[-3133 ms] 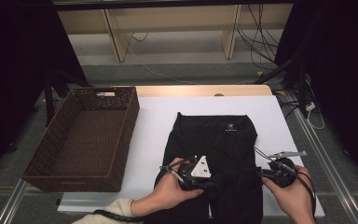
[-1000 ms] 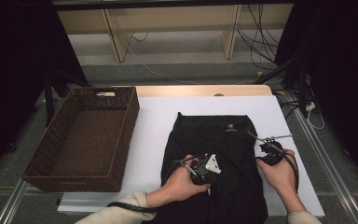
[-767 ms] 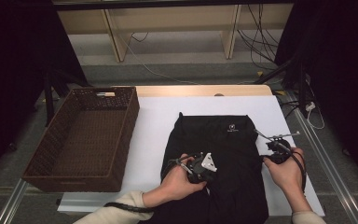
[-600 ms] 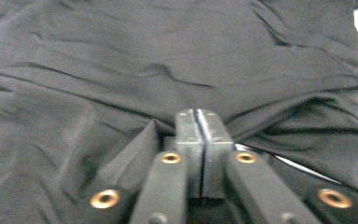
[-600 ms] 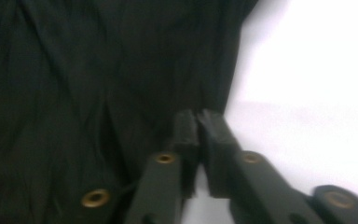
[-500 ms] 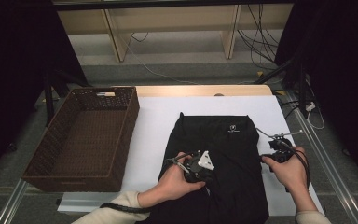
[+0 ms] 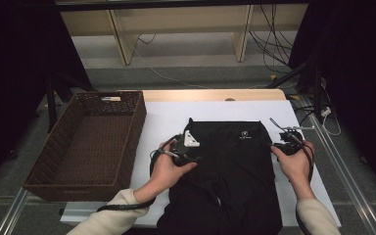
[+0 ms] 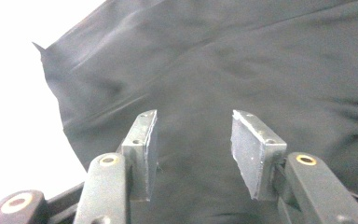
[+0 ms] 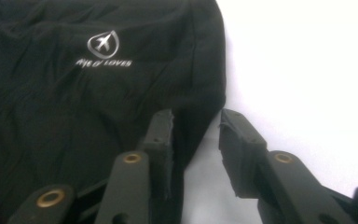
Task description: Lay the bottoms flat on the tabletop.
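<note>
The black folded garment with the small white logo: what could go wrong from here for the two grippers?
1. The left gripper has just been opening above the black folded garment, with only fabric below the jaws; it may lose the fold it made.
2. The right gripper, also just opening, straddles the garment's edge; closing there might pinch only a thin hem.
3. The near part hangs over the edge of the white table and could drag the cloth off.

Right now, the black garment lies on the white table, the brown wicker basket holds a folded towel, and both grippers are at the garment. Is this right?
Not quite: the high view shows the brown wicker basket empty, with no towel. The black garment does lie on the white table, with the left gripper and right gripper at it.
</note>
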The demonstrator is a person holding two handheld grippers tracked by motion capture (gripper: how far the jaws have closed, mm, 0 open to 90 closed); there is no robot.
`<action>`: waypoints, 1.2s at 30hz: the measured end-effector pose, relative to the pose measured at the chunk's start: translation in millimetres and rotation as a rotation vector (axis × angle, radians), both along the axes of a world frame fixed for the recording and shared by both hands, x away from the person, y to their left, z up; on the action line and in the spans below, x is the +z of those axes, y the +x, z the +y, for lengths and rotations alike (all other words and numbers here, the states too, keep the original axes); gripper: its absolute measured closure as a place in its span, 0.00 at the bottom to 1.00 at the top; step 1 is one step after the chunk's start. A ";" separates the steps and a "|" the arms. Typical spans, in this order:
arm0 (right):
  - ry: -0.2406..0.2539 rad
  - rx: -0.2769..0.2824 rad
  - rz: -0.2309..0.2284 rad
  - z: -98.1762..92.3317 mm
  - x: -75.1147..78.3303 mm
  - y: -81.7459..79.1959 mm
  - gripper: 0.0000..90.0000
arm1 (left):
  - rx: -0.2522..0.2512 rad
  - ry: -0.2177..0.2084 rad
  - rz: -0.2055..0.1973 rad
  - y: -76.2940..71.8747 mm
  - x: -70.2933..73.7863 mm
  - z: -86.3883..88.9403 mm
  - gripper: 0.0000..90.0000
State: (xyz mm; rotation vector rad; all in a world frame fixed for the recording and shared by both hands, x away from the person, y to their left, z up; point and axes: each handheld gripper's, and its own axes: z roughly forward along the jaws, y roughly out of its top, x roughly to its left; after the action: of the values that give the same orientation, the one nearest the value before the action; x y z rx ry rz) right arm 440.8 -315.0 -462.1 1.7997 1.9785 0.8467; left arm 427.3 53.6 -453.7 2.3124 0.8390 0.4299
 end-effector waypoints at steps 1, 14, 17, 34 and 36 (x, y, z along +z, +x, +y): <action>-0.001 0.004 0.001 0.8 -1.5 1.9 0.78 | 0.027 0.003 0.022 3.9 -4.7 4.2 0.58; -0.029 -0.022 -0.013 -1.8 -3.3 11.1 0.97 | 0.135 -0.018 0.043 26.6 -21.1 20.9 0.72; -0.005 -0.044 -0.039 -5.0 1.7 12.7 0.83 | 0.175 -0.083 0.033 36.9 -9.8 21.3 0.70; -0.007 -0.028 -0.042 4.4 -2.9 64.0 0.65 | 0.291 -0.153 0.065 104.9 -26.8 7.7 0.60; -0.034 -0.028 -0.034 6.8 -5.6 69.5 0.65 | 0.292 -0.151 0.078 109.5 -31.1 7.7 0.61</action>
State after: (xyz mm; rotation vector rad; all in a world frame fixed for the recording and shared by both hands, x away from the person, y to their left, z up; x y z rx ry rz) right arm 510.3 -308.2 -467.7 1.7783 1.9301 0.8240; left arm 536.9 61.3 -484.8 2.0864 1.2124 0.3869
